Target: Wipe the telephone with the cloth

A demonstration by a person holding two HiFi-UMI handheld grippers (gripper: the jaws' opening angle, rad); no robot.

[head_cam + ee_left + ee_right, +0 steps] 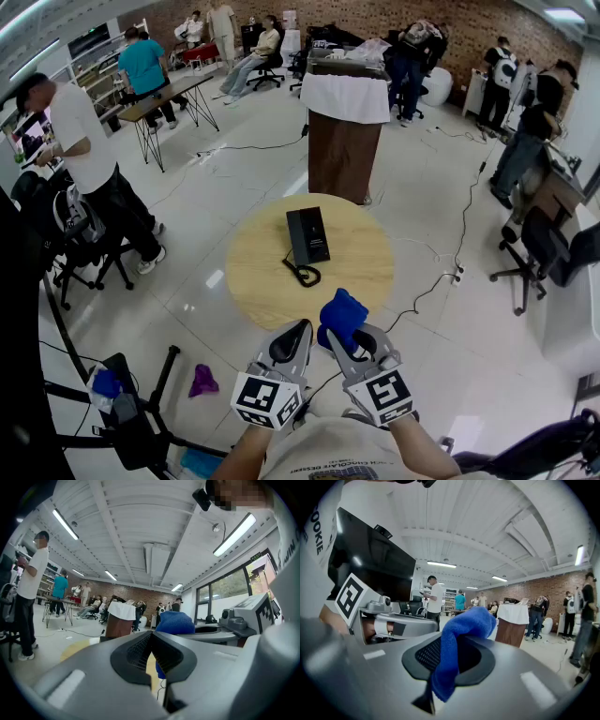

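Lying near the middle of the round wooden counter, the black telephone has its curled cord on the near side. At the counter's near edge, the right gripper holds the blue cloth between its fingers. Just left of it, the left gripper has its fingers pressed together, empty.

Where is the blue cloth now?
Head view, low and just right of centre: the blue cloth is pinched in the right tool, at the near edge of the round wooden table.
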